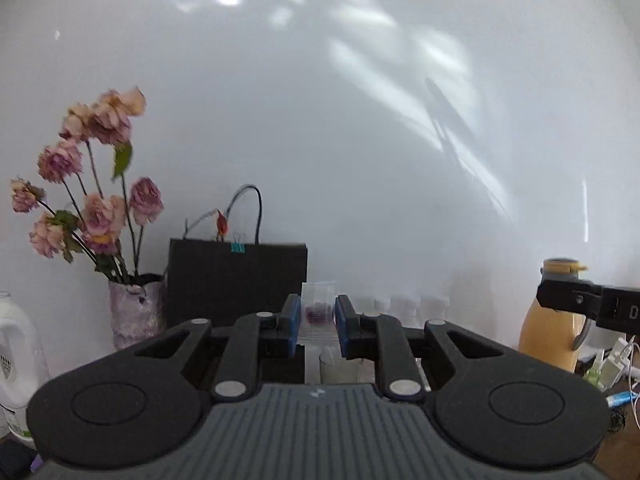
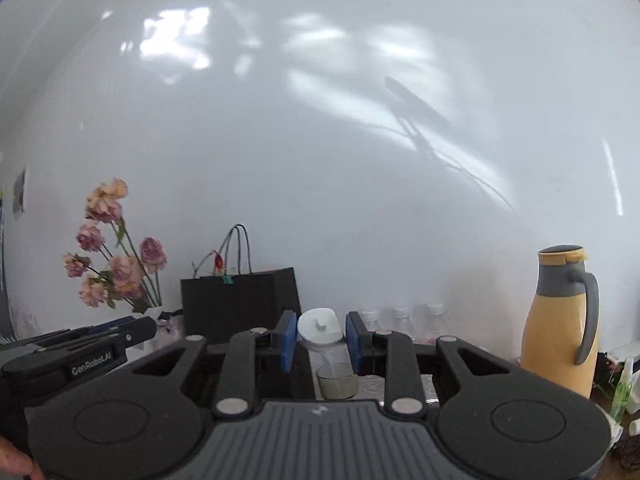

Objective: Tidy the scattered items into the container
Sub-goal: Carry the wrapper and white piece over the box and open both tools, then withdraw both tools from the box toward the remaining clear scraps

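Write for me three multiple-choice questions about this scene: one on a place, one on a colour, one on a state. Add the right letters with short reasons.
1. Where does the black paper bag stand?
A) right of the flowers
B) left of them
C) on top of them

2. What colour is the body of the jug?
A) green
B) yellow
C) red

3. The left gripper is:
A) wide open
B) out of view
C) shut on a clear pouch

Answers: 1A, the bag stands right of the flowers; 2B, yellow under a grey top; 3C, its jaws press the pouch.

Both wrist cameras look level along their fingers toward a white wall (image 1: 360,120); both show lower-left flowers (image 1: 88,184), a black bag (image 2: 240,304).
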